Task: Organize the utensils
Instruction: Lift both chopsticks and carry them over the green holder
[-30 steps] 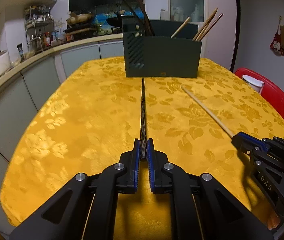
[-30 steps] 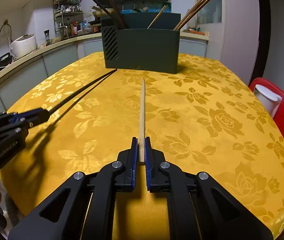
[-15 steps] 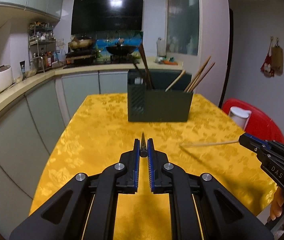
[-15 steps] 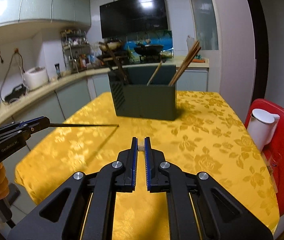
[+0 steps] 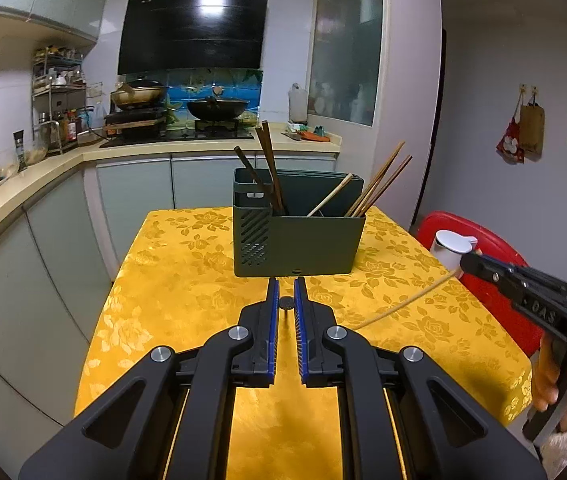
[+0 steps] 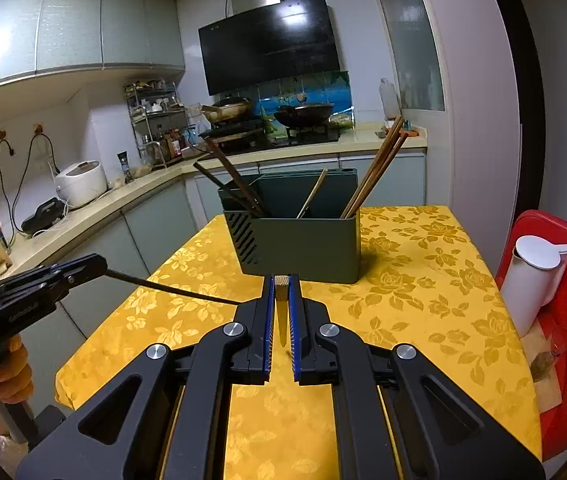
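Left wrist view: left tongs (image 5: 286, 302) clamped on a dark chopstick (image 5: 286, 302), seen end-on as a small round butt between the blue pads. Right wrist view: right tongs (image 6: 282, 294) clamped on a pale chopstick (image 6: 282, 281), square butt showing between the pads. Cross-check: each view shows the other tool from the side, with the dark stick (image 6: 171, 289) and the pale stick (image 5: 403, 303) both held clear of the counter (image 5: 187, 276) and angled inward toward the middle.

Holder (image 5: 298, 236), green, stands upright at the far end of the yellow cloth, well ahead of both tips. Dark sticks sit in its left compartment, one pale stick in the middle, brownish ones at the right.

Judgement: carry phase, sticks lifted, insertion not yet begun. To do it well:
- tip each stick down before reaching the rim, so the point enters first;
- match colour to compartment, dark to left, pale to the middle;
- go one side at a time, since the two sticks point across each other and could cross;
- release only once the tip is inside, since a stick dropped early may tip out.

Red chair (image 6: 563, 320) with white jug (image 6: 531, 276) sits right of the counter, out of the path.
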